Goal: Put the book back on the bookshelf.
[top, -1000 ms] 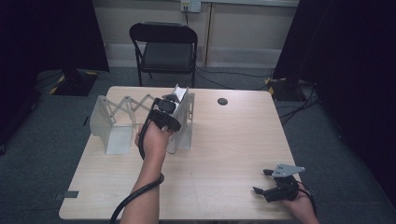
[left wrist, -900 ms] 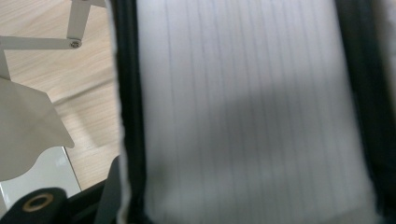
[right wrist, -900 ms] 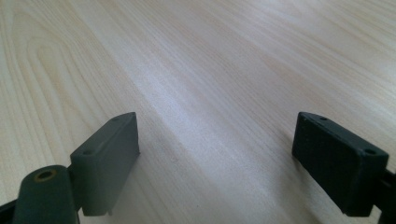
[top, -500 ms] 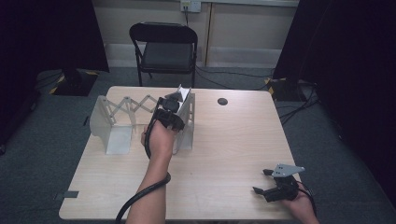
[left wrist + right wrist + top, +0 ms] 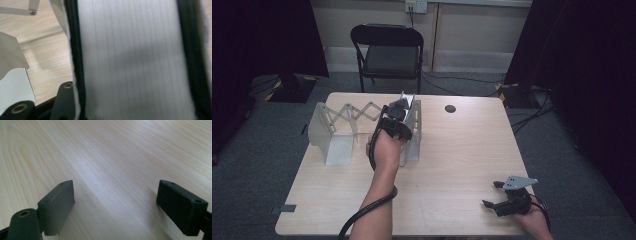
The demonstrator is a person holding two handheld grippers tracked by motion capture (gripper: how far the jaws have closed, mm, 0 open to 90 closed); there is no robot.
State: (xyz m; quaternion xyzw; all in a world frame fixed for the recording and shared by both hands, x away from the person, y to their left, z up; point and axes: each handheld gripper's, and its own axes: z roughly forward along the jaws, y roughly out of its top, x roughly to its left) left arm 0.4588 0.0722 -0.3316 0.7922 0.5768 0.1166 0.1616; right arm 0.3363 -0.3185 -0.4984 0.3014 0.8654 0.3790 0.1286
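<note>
Centre-left of the high view, the left gripper looks clamped on the expanding rack's white end panel. Lower right, the right gripper rests jaws apart on the table.

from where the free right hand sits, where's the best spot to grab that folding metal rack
Take the left end plate of the folding metal rack, coming from above and closing across its thin top edge. It stands upright and bare, while the left hand-held gripper is clamped on the right end plate. The scissor arms between look too flimsy to grip.
</note>
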